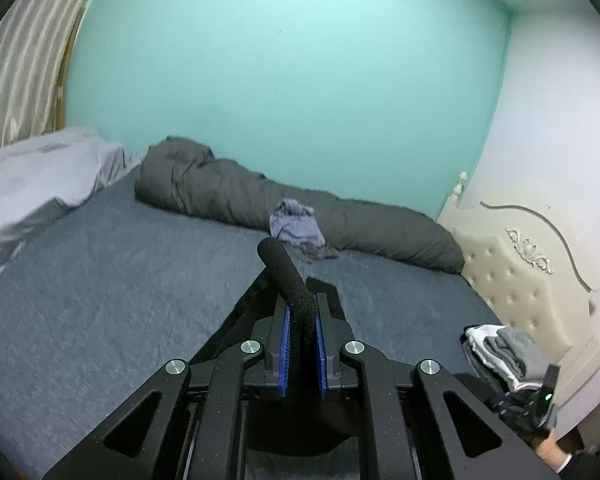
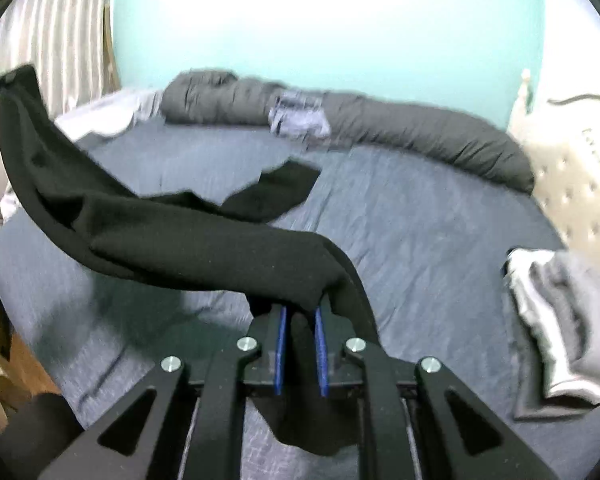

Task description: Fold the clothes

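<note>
A black garment (image 2: 172, 236) hangs stretched above the blue bed sheet (image 2: 420, 216). My right gripper (image 2: 300, 320) is shut on one end of it, and the cloth runs up and left to the far corner of that view, where the other gripper holds it. One loose end (image 2: 276, 192) dangles toward the bed. In the left wrist view my left gripper (image 1: 302, 320) is shut on a rolled black edge of the garment (image 1: 288, 276) that sticks up between the blue pads (image 1: 286, 344). The right gripper's body and a gloved hand (image 1: 528, 408) show at the lower right there.
A rolled dark grey duvet (image 1: 300, 212) lies along the teal wall, with a crumpled grey-blue garment (image 1: 296, 226) against it. A stack of folded grey and white clothes (image 2: 560, 320) sits at the bed's right side by the cream headboard (image 1: 520, 280). A pale pillow (image 1: 40, 176) lies far left.
</note>
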